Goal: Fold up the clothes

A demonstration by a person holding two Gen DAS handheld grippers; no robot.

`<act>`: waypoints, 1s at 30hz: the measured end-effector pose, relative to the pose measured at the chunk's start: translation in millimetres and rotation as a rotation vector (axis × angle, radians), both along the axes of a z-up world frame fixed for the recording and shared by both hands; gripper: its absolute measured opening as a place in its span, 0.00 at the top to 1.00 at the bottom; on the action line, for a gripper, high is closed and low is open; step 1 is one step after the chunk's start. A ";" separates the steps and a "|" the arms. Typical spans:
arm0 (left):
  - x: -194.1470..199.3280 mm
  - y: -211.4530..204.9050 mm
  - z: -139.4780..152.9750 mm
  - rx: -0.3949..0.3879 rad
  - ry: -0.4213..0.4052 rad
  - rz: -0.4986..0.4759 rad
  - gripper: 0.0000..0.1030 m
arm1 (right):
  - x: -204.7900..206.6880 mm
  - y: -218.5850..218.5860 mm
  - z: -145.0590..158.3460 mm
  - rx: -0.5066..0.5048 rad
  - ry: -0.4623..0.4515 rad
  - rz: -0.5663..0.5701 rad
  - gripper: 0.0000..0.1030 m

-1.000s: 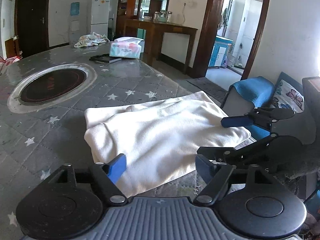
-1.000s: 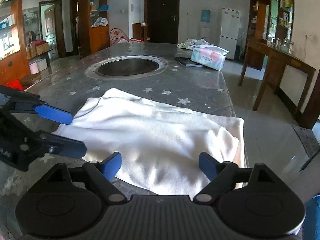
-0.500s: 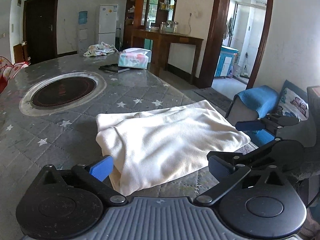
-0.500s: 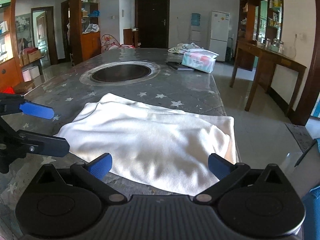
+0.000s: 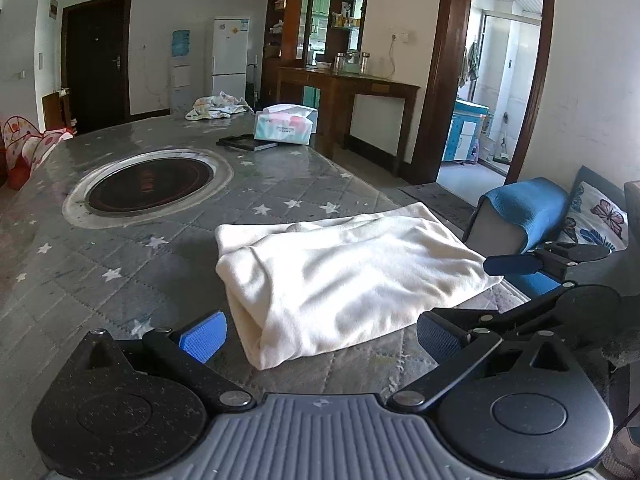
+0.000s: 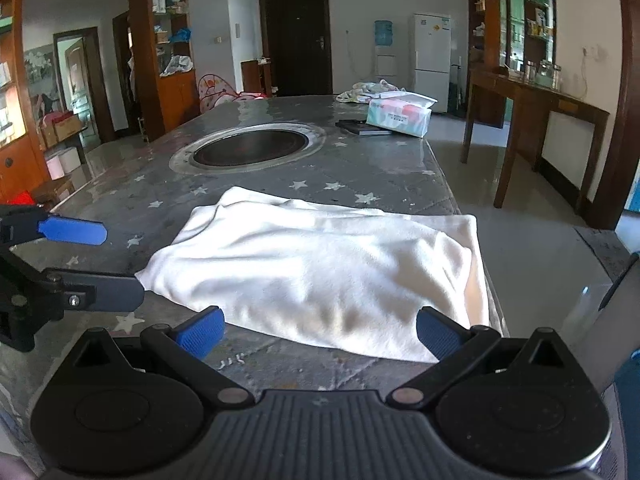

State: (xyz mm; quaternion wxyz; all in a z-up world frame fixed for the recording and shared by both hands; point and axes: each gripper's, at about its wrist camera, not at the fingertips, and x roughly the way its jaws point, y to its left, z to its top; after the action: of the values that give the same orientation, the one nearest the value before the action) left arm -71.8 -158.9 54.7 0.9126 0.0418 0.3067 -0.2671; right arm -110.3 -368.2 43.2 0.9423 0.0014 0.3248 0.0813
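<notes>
A folded cream-white cloth (image 5: 344, 276) lies flat on the grey star-patterned table (image 5: 120, 280); it also shows in the right wrist view (image 6: 320, 272), its right edge at the table's edge. My left gripper (image 5: 320, 336) is open and empty, held back from the cloth's near left corner. My right gripper (image 6: 318, 334) is open and empty, just short of the cloth's near edge. Each gripper shows in the other's view: the right one (image 5: 472, 292) at the cloth's right end, the left one (image 6: 116, 260) at its left end.
A round inset burner (image 5: 148, 184) sits in the table beyond the cloth. A tissue box (image 5: 284, 126), a dark flat book (image 5: 246, 143) and a crumpled cloth (image 5: 216, 106) lie at the far end. A blue-covered chair (image 5: 524, 208) stands right of the table.
Both grippers have pulled back and up from the cloth, which now lies farther from the fingertips. The cloth has not moved.
</notes>
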 end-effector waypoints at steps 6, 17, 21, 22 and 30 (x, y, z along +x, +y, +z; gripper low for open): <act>-12.0 7.4 1.5 0.011 -0.014 0.006 0.00 | -11.8 4.7 1.5 0.012 0.011 -0.030 0.00; -28.2 24.3 -0.3 0.031 -0.002 0.038 0.00 | -29.8 12.3 3.4 0.022 0.030 -0.084 0.00; -33.8 29.4 -1.1 0.039 0.001 0.058 0.00 | -34.8 16.8 4.0 0.013 0.030 -0.096 0.00; -34.9 30.3 -1.5 0.041 0.002 0.063 0.00 | -35.6 17.6 4.2 0.015 0.032 -0.101 0.00; -41.7 34.5 -7.9 0.050 0.026 0.100 0.00 | -40.9 22.9 2.5 -0.001 0.045 -0.116 0.00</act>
State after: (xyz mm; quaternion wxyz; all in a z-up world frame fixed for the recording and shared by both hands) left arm -113.6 -124.4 46.8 0.9193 0.0458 0.3270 -0.2142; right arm -151.2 -345.3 45.7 0.9379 0.0218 0.3451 0.0266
